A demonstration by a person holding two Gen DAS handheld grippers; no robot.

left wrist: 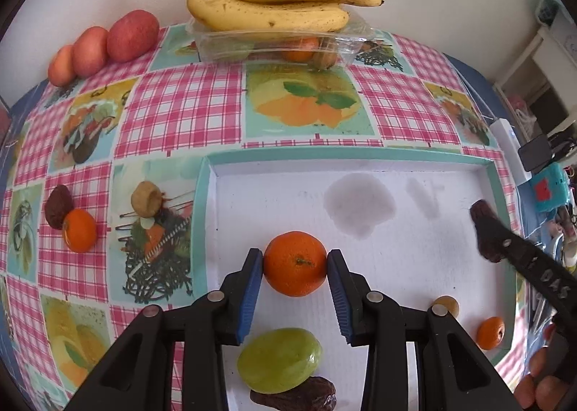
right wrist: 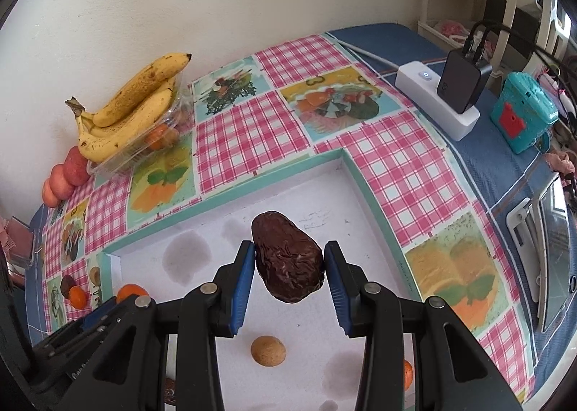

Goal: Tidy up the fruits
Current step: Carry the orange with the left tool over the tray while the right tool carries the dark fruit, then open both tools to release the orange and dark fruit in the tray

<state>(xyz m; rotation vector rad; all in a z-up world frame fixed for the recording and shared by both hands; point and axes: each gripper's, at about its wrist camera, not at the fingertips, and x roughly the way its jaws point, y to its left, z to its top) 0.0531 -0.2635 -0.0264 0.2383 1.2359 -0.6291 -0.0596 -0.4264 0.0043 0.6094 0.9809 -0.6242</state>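
A mandarin point(left wrist: 295, 264) is clamped between the blue pads of the left gripper point(left wrist: 295, 266), over the white tray point(left wrist: 414, 266). A date point(right wrist: 286, 261) is pinched the same way by the right gripper point(right wrist: 288, 263), also above the tray. A grape point(left wrist: 279, 360) and a second date point(left wrist: 299, 398) are seen inside the tray, touching. Bananas point(left wrist: 274, 1) are piled on a clear box point(left wrist: 274, 45) well beyond the tray.

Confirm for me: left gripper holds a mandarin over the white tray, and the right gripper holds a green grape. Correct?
Not quite. The right gripper holds a dark brown date, as the right wrist view shows. The green grape lies in the white tray. The left gripper does hold the mandarin.
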